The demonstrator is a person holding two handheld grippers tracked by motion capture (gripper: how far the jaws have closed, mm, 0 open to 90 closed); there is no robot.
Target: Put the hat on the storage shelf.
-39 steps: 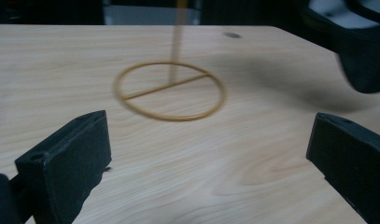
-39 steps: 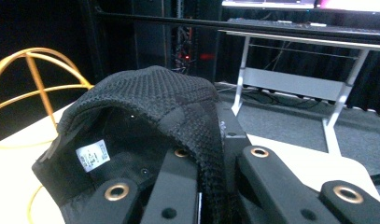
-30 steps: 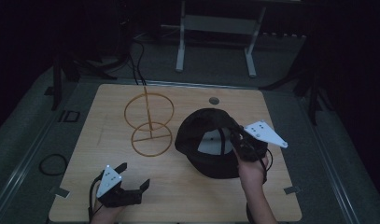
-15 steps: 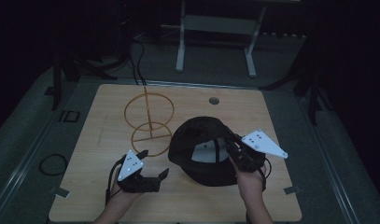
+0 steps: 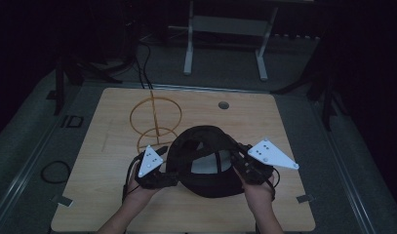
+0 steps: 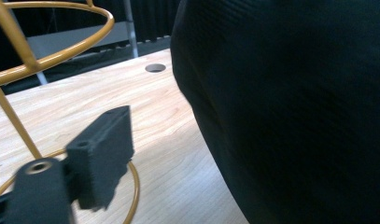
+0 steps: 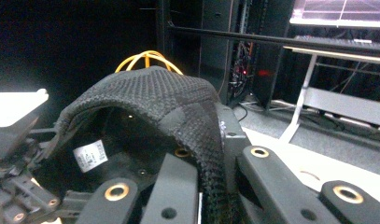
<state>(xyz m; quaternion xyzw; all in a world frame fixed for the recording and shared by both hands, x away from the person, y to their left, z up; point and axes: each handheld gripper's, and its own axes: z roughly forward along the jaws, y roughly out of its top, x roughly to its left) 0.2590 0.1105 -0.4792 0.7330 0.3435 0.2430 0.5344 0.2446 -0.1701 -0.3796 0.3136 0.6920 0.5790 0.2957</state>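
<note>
Black mesh fabric, a cap [image 5: 202,161] turned so its hollow faces up, sits toward the 6 o'clock edge of the pale wooden tabletop [image 5: 293,122], between the two hands. The right tongs [image 5: 238,162] are at the cap's 3 o'clock side, and in the right gripper view the jaws stand closed on the cap's rim, one jaw inside the hollow and one outside, with the knitted edge pinched between them (a small white label shows on the inner lining). The left tongs [image 5: 168,178] are at the cap's 9 o'clock side; in the left gripper view one jaw pad stands well clear of the dark crown with bare wood between, so they look spread apart and hold nothing, though the second jaw is hidden behind the cap's bulk and I cannot tell whether it touches the fabric. The relation that matters is this: the cap lies just beside the left tongs, toward their 3 o'clock, while the right hand already has the opposite rim, so the line from hand to hand runs straight across the cap. My guess is that the left tongs would need to close on the near rim to share the hold. The gold wire stand [image 5: 154,117] is at about 11 o'clock from the cap, near but apart.
</note>
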